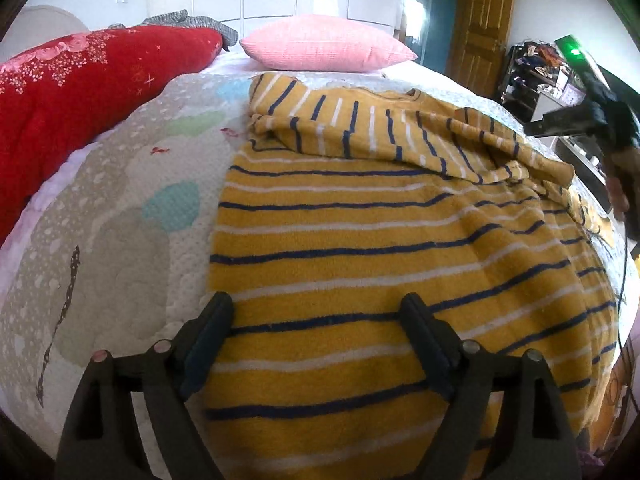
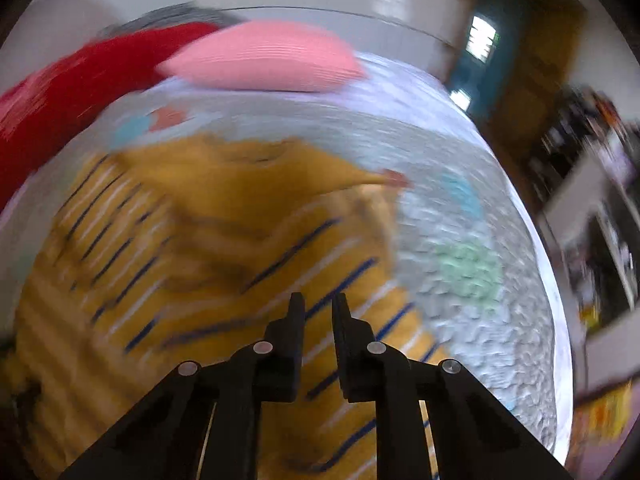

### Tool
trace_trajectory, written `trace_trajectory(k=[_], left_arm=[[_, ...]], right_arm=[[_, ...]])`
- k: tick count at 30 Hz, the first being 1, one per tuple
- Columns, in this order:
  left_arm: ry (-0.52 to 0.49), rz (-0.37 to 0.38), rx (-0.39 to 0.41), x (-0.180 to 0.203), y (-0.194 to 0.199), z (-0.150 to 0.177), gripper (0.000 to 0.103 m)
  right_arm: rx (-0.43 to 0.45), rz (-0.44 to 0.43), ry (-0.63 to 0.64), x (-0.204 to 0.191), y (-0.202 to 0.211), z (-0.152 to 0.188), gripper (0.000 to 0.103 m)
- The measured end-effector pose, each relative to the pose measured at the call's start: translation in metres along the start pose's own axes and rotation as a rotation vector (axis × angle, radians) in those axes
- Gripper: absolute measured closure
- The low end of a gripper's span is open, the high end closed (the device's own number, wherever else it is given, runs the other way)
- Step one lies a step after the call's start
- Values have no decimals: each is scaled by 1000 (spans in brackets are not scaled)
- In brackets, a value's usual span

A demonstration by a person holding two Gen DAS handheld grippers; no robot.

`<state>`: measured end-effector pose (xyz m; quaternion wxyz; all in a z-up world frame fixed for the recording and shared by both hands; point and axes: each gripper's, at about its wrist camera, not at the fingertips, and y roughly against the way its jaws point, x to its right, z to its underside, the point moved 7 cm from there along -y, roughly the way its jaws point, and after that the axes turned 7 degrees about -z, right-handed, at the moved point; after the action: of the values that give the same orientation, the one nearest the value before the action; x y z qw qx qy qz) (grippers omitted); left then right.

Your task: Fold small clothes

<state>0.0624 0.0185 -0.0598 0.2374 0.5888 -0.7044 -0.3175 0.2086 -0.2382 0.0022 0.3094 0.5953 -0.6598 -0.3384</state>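
A mustard-yellow shirt [image 1: 360, 240] with navy and white stripes lies flat on the quilted bed cover [image 1: 132, 216]. One sleeve [image 1: 360, 124] is folded across its upper part. My left gripper [image 1: 316, 302] hovers open over the shirt's near left edge, with nothing between its fingers. The right wrist view is blurred. In it my right gripper [image 2: 319, 300] hangs above the striped shirt [image 2: 192, 264]. Its jaws stand a narrow gap apart and nothing is between them. The right gripper's black housing [image 1: 600, 100], with a green light, shows at the far right, held by a hand.
A red floral blanket [image 1: 80, 92] runs along the bed's left side. A pink pillow [image 1: 324, 44] lies at the head. A wooden door [image 1: 480, 28] and cluttered shelves [image 1: 532, 72] stand beyond the bed's right edge.
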Motion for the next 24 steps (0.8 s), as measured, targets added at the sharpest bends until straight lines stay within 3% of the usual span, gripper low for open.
trace_trajectory(k=[2,3,5,7,10,12,17,22,24], left_arm=[[-8,-2,13,1,0,2,16],[-9,0,23,1,0,2,15],[-4,7,35,1,-2,2,12],[0,11,51,1,-3,2,11],[3,17,73,1,-2,2,11],[7,29,87,1,-1,3,11],[11,48,109,0,0,4,11],[29,74,135,-1,2,5,11],[38,89,145,-3,2,5,11]], right_arm=[[-8,71,-89,22,-1,-7,86],[6,63,-139,29,4,-9,85],[72,-30,-162,16,25,-17,78],[101,-102,-106,-14,37,-22,56],[95,-278,11,-76,46,-30,39],[72,-381,99,-125,41,-40,34],[13,-444,254,-227,-2,-79,26],[-42,-443,322,-291,-55,-107,25],[-104,-444,354,-311,-77,-107,24]])
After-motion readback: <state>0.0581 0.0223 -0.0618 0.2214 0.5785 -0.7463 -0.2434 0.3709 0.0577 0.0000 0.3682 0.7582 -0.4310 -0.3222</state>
